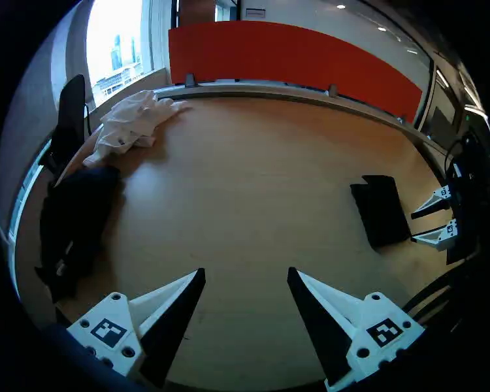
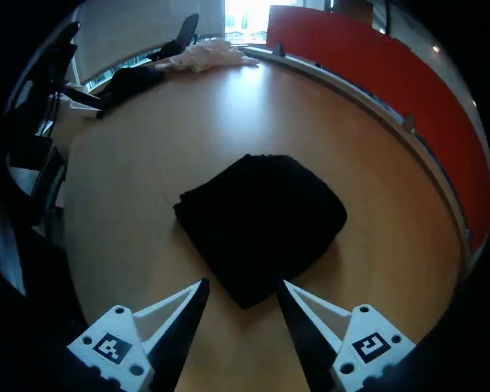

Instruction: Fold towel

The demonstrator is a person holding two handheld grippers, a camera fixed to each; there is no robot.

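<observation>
Right gripper [image 2: 242,281], foreground of the right gripper view: jaws were spread and held nothing, their tips just short of the nearest corner of the black towel [image 2: 261,219]. The towel lay flat on the wooden table [image 2: 147,150] as a compact, layered block, apparently already folded at least once. In the left gripper view it sat at 3 o'clock, well apart from the left gripper [image 1: 246,271], whose jaws were likewise spread over bare wood.

Handling, as judged: the towel looked soft, light and limp, not fragile. A stacked edge would probably sag or shed layers unless all plies were pinched together, so the near corner or an adjoining edge offered the best hold.

Surroundings: the tabletop was smooth and pale. A crumpled white cloth [image 1: 130,121] lay at 10 o'clock and a dark bundle [image 1: 75,222] at 9 o'clock. An orange partition [image 1: 277,59] bounded the far edge, and a window [image 1: 114,46] stood beyond.
</observation>
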